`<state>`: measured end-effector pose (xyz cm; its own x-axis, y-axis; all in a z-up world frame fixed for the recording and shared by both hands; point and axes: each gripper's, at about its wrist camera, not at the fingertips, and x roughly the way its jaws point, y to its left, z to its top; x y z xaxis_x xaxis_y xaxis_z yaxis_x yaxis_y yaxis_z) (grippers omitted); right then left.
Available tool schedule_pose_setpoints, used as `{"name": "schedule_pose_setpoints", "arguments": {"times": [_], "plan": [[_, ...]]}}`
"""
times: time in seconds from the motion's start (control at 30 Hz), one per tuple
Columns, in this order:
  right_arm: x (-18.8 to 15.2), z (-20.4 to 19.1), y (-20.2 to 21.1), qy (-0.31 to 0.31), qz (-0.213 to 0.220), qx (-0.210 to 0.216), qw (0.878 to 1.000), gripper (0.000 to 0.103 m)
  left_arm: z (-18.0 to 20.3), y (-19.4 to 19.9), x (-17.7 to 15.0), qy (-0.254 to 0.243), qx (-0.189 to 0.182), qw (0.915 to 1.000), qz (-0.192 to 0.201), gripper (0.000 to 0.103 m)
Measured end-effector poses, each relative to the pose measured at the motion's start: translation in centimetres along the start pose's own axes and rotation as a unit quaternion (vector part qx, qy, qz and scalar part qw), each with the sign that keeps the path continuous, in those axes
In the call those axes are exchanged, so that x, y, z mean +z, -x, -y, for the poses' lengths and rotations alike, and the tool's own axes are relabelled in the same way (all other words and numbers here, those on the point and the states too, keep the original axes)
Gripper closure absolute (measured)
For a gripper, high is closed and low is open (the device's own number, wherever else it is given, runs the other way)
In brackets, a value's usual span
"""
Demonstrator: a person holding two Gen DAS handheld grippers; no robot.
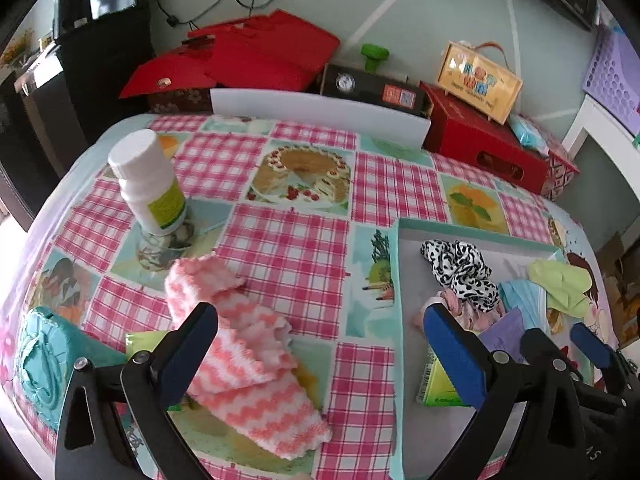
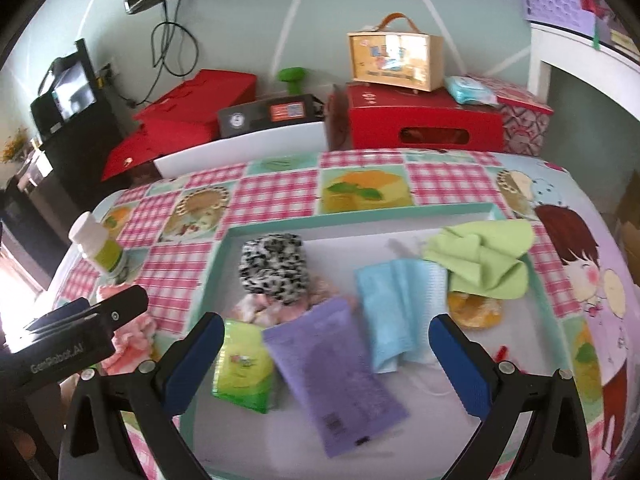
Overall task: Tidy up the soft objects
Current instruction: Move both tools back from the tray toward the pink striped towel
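With both grippers open, the left gripper (image 1: 320, 344) should pinch the pink cloth (image 1: 240, 344) at a thick fold, then lift it clear into the tray (image 1: 396, 280) on the tabletop (image 1: 288, 240).

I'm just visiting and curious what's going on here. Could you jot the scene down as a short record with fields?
surface: table under a pink checked cloth
tray: scrunchie, mask, green cloth, purple pack, green pack
outside tray: pink cloth, white bottle
left gripper: open, over the pink cloth, holding nothing
right gripper: open, above the tray, holding nothing
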<state>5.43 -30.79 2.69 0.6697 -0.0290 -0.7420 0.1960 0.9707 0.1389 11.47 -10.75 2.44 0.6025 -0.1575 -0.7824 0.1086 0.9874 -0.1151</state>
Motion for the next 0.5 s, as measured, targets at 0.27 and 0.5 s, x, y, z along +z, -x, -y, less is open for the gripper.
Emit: {"name": "schedule_pose_setpoints", "arguments": {"times": [0.27, 0.5], "plan": [[0.0, -2.2, -0.6, 0.032, 0.0, 0.024, 0.999, 0.0, -1.8, 1.7, -0.1, 0.014, 0.01, 0.9991, 0.038, 0.001], [-0.1, -4.0, -1.1, 0.056, -0.005, 0.059, 0.997, 0.0, -4.2, 1.6, -1.0, 0.048, 0.019, 0.9986, 0.012, 0.001]]}}
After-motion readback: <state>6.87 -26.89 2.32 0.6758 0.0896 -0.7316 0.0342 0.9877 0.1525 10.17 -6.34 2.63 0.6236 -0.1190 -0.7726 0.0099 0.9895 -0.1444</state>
